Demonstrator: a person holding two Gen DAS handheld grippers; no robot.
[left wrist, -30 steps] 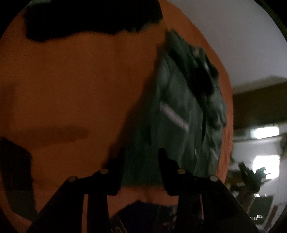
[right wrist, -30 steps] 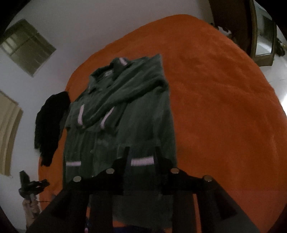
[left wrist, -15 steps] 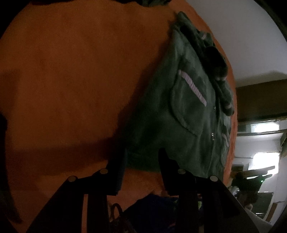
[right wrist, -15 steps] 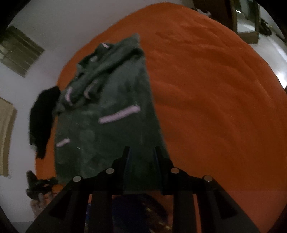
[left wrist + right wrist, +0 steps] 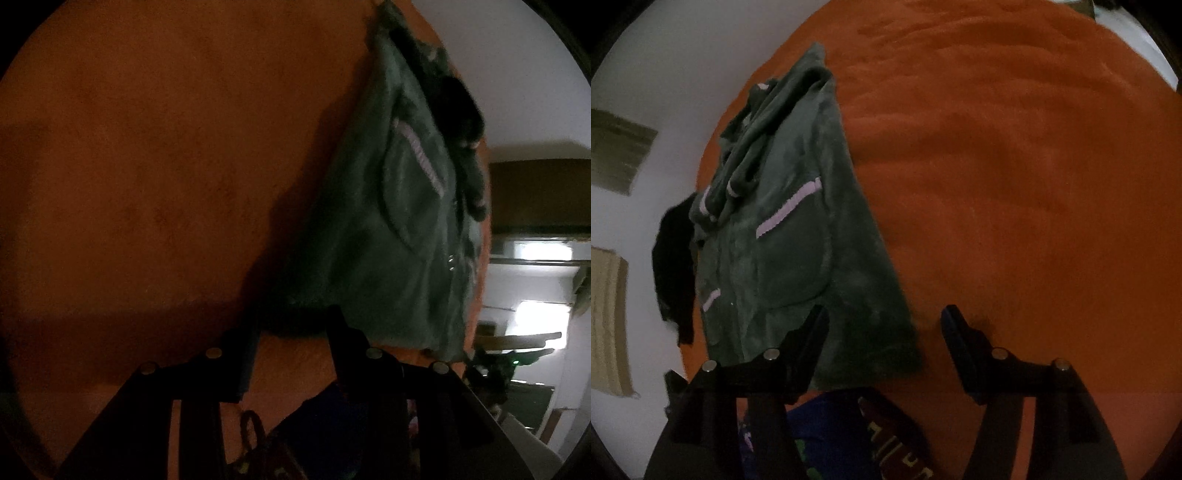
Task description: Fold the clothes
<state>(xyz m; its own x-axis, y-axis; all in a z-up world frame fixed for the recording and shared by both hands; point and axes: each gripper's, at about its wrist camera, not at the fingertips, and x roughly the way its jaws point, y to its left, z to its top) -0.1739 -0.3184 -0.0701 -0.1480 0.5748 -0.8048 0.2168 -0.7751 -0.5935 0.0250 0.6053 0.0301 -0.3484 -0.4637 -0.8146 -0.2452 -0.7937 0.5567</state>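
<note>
One green jacket (image 5: 798, 258) is laid flat on the orange bed (image 5: 1015, 166), with the right gripper (image 5: 882, 325) spread wide over its hem corner and the left gripper (image 5: 293, 325) held narrowly apart, gripping nothing.

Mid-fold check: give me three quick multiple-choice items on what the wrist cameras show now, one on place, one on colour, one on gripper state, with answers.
1. Where does the green jacket lie?
A. on the orange blanket
B. on a chair
C. on the floor

2. What colour is the jacket's pocket trim?
A. red
B. pale lilac
C. black

3. How do the right gripper jaws stand?
A. wide apart
B. clamped on a sleeve
C. out of view

Answers: 1 A, orange cloth surrounds it; 2 B, light stripes along both pockets; 3 A, the hem corner and blanket show between them.
</note>
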